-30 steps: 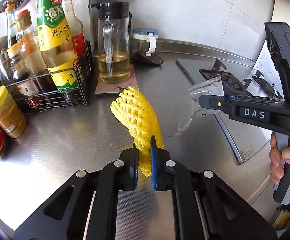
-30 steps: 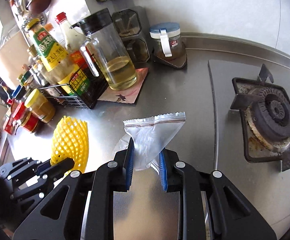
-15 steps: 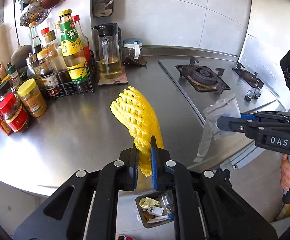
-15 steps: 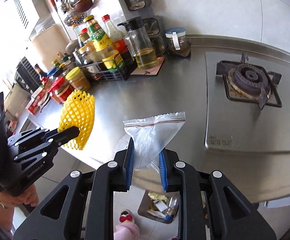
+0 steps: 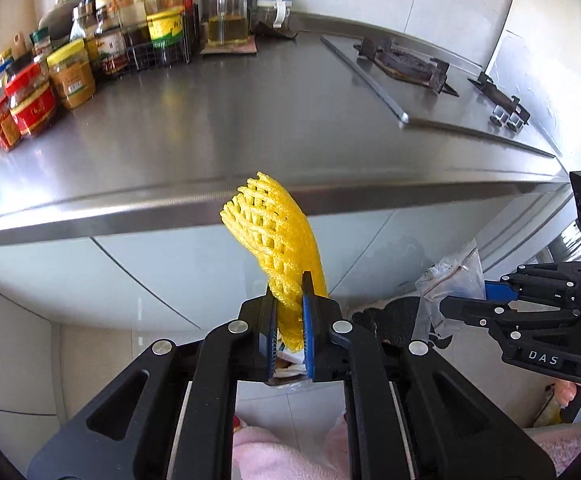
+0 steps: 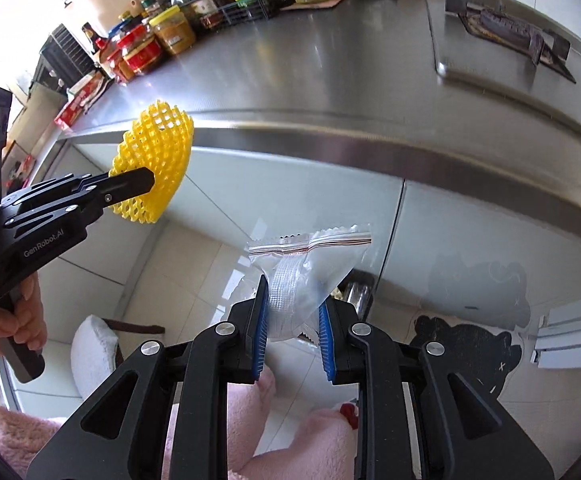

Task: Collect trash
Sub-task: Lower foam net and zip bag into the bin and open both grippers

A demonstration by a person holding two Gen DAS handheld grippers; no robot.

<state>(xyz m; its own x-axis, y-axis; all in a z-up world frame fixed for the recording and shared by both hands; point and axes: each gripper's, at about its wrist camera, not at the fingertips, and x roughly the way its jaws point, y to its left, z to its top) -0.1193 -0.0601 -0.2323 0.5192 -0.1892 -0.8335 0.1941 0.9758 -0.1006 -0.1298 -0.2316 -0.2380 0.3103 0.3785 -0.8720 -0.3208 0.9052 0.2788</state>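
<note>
My left gripper (image 5: 290,312) is shut on a yellow foam fruit net (image 5: 274,236), held in the air below the steel counter's front edge (image 5: 170,212). The net also shows in the right wrist view (image 6: 156,160), with the left gripper (image 6: 146,180) clamped on it. My right gripper (image 6: 292,320) is shut on a clear zip bag (image 6: 310,264), also in front of the counter and over the floor. The bag shows at the right of the left wrist view (image 5: 454,276). A trash bin is mostly hidden behind my fingers in both views.
The steel counter (image 6: 330,60) carries jars and bottles (image 5: 70,72) at its back left and a gas hob (image 5: 406,64) at the right. White cabinet fronts (image 5: 150,264) are below. A dark bear-shaped mat (image 6: 466,344) lies on the tiled floor.
Both grippers have dropped from above the counter to below its front edge, still holding the net and the bag. The view now faces the cabinet fronts and floor.
</note>
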